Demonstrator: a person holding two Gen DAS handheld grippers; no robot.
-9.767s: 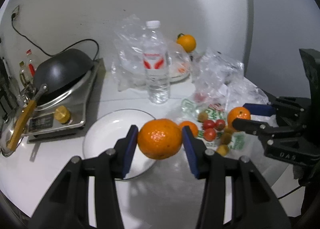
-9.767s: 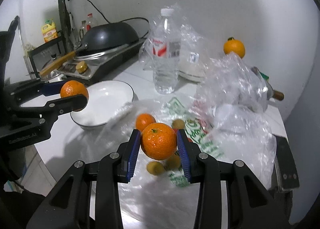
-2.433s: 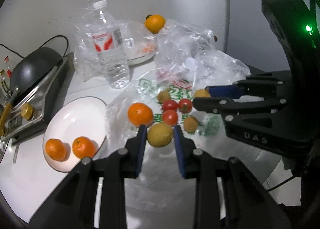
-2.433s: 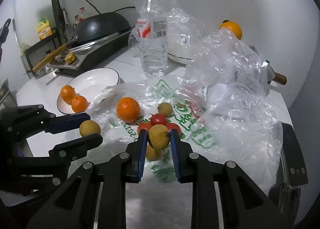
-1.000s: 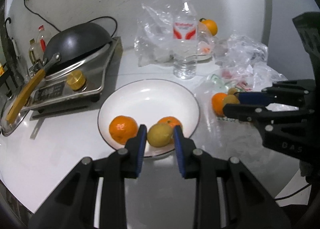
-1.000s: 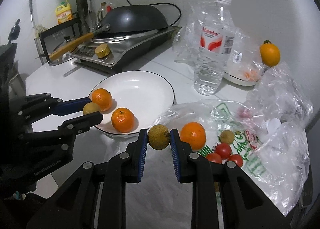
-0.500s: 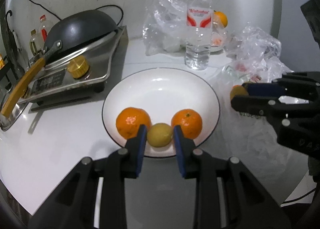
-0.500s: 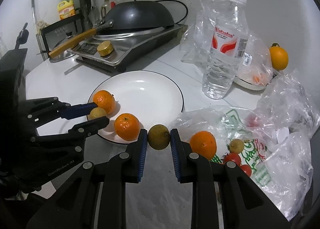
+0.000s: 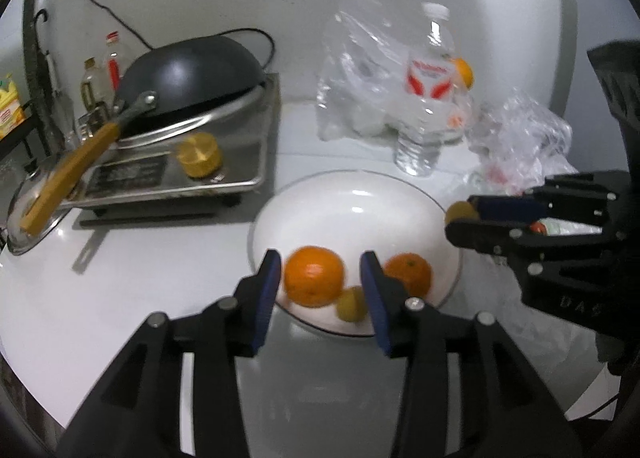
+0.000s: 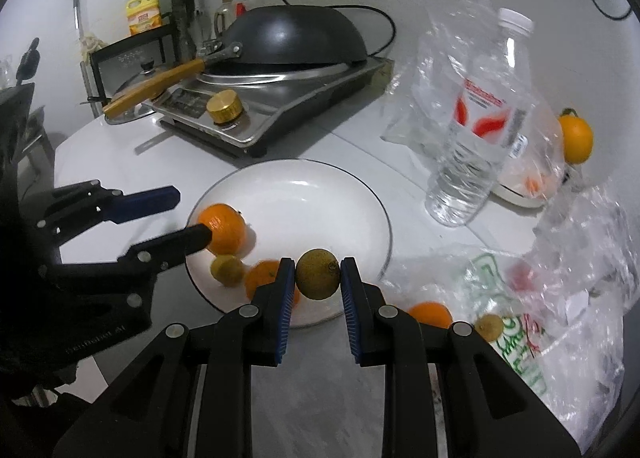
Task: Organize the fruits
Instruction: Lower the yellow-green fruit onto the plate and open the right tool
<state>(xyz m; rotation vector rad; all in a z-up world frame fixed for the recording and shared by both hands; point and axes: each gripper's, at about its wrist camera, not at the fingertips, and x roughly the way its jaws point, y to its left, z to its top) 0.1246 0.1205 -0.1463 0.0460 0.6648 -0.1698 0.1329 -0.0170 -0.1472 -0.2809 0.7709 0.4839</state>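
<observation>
Currently mid drop-off at the plate [image 9: 352,194], on the white desk [image 9: 132,278] beside the stove [image 9: 176,174].

Left tongs [image 9: 320,290] are opening over the plate's near edge. The small yellow fruit [image 9: 351,304] is lying on the plate between the pads, low and toward the right pad; nothing is pressing on it. Two oranges are sitting on the plate too: one [image 9: 314,276] showing between the left pads, the other [image 9: 408,272] just right of them. The right view shows the yellow fruit [image 10: 227,269] between the two oranges, just beside both.

Right tongs [image 10: 316,290] are clamping a brownish-green round fruit [image 10: 318,274], narrow grip, pads on both sides. They are hovering at the plate's near rim [image 10: 384,218], the fruit not yet set down.

Still left to sort on the printed bag [image 10: 520,342]: one orange [image 10: 430,314], a small greenish fruit [image 10: 489,328], something red and blurred behind. Another orange [image 10: 576,140] is sitting further back, past the bottle [image 10: 476,130].

Next, by my read:
- Left tongs need to clear back without nudging the yellow fruit or the oranges.
- Right tongs need to get over bare plate, probably the far open half, then go low before releasing.
- Round fruit, shallow plate: a high release is risking a roll off the rim.
</observation>
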